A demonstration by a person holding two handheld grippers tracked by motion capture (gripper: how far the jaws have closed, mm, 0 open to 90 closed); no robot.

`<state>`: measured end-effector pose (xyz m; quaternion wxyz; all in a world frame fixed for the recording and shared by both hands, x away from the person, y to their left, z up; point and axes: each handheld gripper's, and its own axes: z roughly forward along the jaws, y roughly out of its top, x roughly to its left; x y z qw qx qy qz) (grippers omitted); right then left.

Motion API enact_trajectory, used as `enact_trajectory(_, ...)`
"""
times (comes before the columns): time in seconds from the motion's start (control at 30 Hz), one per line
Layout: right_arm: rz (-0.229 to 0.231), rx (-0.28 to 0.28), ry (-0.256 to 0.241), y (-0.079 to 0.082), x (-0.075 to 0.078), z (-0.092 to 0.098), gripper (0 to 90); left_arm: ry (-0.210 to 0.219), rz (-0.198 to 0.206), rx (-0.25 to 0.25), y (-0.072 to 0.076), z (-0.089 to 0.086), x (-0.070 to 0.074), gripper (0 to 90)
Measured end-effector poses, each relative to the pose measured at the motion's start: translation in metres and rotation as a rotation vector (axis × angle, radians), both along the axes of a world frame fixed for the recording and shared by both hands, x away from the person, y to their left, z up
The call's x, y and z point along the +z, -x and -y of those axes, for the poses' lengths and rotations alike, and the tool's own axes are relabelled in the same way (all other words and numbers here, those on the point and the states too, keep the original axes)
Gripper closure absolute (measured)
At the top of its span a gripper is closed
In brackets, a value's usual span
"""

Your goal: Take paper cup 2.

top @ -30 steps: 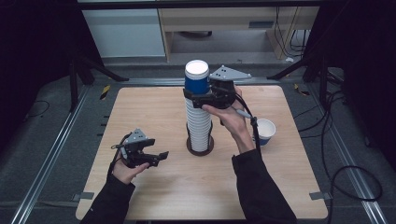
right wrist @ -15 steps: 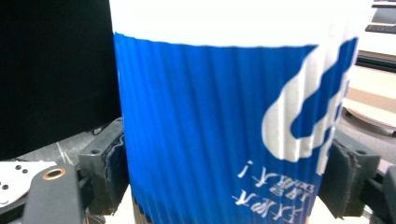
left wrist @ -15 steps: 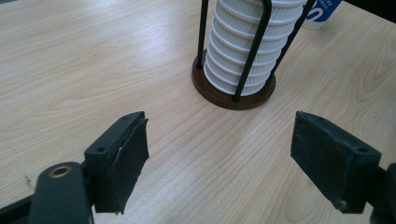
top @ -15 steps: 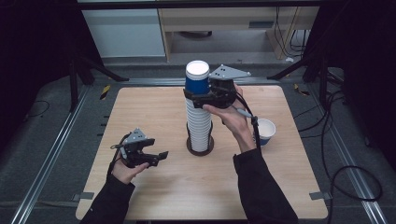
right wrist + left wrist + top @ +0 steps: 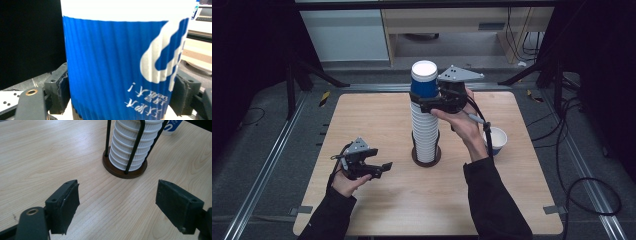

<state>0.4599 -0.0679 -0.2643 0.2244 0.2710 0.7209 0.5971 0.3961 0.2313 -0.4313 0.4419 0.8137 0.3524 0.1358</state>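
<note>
— What's nearest at six o'clock?

— The left gripper [image 5: 379, 169], jaws wide apart over bare table [image 5: 362, 120], holding nothing.

— And beyond, toward twelve?

— The cup stack [image 5: 425, 131] stands upright in its wire holder [image 5: 124, 168] at the table's middle. The right gripper [image 5: 428, 98] is clamped on the inverted blue cup [image 5: 423, 80] topping it. A loose cup [image 5: 496, 138] sits at three o'clock.

— How will it handle?

— Likely light, crushable paper; its ribbed sleeve offers grip. Squeeze gently mid-wall.

The ribbed paper cup [image 5: 120, 72] is bright blue with a white band and white lettering; the stacked ribbed cups [image 5: 132, 147] below are white, on a dark brown round base [image 5: 124, 172]. The table [image 5: 377, 120] is pale wood-grain.
</note>
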Motion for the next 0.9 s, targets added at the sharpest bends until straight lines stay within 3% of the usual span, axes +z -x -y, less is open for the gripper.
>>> enact_trajectory(0.2,0.01,0.004,-0.022,0.001,0.006,0.002,20.7,0.001,-0.001,0.001,0.0,-0.001,0.0,18.4)
enact_trajectory(0.9,0.097,-0.006,-0.063,0.005,0.049,0.006,20.8,-0.002,-0.003,0.002,0.0,-0.001,-0.001,18.3)
